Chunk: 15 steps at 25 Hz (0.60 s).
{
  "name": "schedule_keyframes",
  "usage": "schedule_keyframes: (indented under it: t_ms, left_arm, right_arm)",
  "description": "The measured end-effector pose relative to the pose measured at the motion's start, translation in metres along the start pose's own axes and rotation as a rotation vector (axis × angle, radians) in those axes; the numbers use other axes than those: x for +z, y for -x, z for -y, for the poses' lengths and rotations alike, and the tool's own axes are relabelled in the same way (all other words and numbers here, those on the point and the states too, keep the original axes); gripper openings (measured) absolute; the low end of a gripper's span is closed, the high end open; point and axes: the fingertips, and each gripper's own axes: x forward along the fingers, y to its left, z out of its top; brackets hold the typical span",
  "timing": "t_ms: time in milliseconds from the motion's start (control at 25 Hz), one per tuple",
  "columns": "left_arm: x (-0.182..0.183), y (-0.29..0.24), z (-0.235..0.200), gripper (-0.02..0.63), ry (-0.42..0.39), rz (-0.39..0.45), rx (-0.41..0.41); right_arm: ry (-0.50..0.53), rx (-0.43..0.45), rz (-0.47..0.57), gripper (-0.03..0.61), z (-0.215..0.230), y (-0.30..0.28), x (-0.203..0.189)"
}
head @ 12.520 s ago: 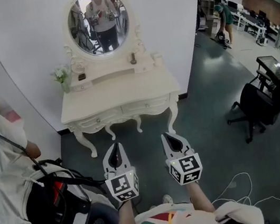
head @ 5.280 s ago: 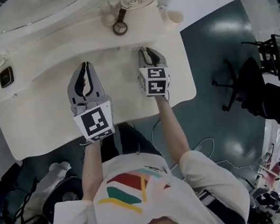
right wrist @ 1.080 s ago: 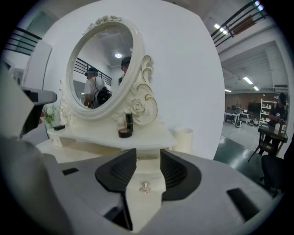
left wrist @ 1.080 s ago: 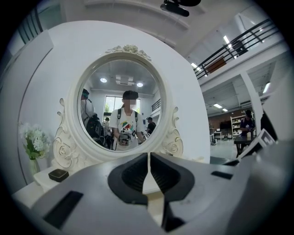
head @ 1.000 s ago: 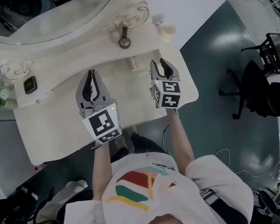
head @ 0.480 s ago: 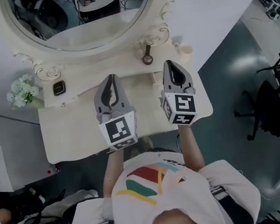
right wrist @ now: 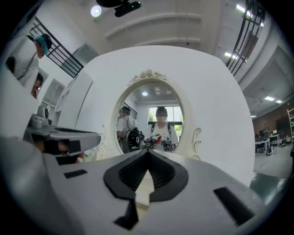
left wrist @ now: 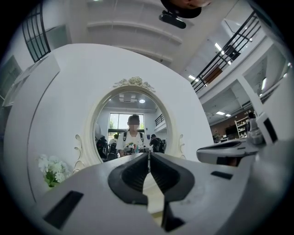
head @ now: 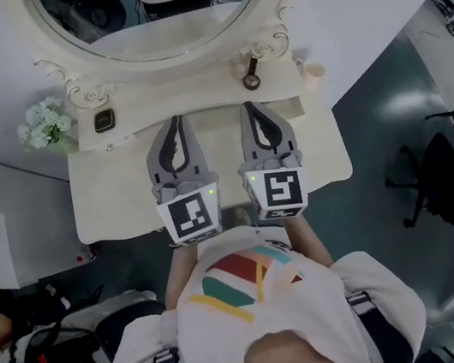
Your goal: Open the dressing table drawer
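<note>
A: Where's the L gripper (head: 173,121)?

B: Over the top of the dressing table (head: 111,214), left of centre. Its nose points at the oval mirror (head: 164,22) at the table's back. The jaws are pressed together w/ the tips meeting, and there's nothing btwn them.

A: And the R gripper (head: 248,108)?

B: It's just beside the L one, over the table's right-of-centre part, and it also faces the mirror. The jaws are closed tight and empty. Only the cream top shows through the hollow behind the tips.

A: The drawer?

B: No view shows it. In the head view the table's front face is hidden under the top's edge. Both gripper views look above the top, at the mirror. Can't tell if it's in or out.

A: What else is on the table?

B: All on the back shelf. White flowers (head: 44,123) sit at the left end, w/ a small dark square item (head: 104,120) just beside them. A dark ring-ended item (head: 252,76) lies right of centre, and a cream jar (head: 312,72) is at the right end.

A: The person?

B: The person is at the table's front edge, in a white T-shirt (head: 236,283) w/ coloured stripes. An office chair (head: 430,171) stands well off the table's right side.
</note>
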Motion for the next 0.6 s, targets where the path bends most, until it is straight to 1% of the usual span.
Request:
schedule_keyframes:
  t_ms: [40,160,280,360,440,520,600]
  left_arm:
    - [0.0,0.001,-0.002,0.015,0.001,0.006,0.008]
    - [0.001,0.002,-0.005,0.015,0.011,0.062,0.027]
    - [-0.002,0.005,-0.003,0.015,-0.005,0.007,0.013]
    - [-0.002,0.007,-0.001,0.015,-0.008,-0.006,0.011]
    - [-0.001,0.009,0.0,0.015,-0.008,0.005,0.013]
    - [0.001,0.009,-0.001,0.015,-0.001,0.044,0.017]
    - [0.0,0.01,-0.002,0.015,0.001,0.047,0.025]
  right_arm:
    - [-0.004,0.011,0.001,0.002,-0.004,0.0,0.0]
    - [-0.005,0.031,-0.001,0.002,-0.011,0.001,-0.001]
    - [-0.016,0.044,-0.006,0.001,-0.016,0.002,-0.002]
    - [-0.021,0.051,-0.01,0.001,-0.018,0.003,-0.003]
    - [-0.023,0.057,-0.013,0.0,-0.02,0.006,-0.005]
    - [-0.028,0.06,-0.015,0.0,-0.02,0.007,-0.006]
    - [-0.034,0.062,-0.013,0.0,-0.021,0.008,-0.005]
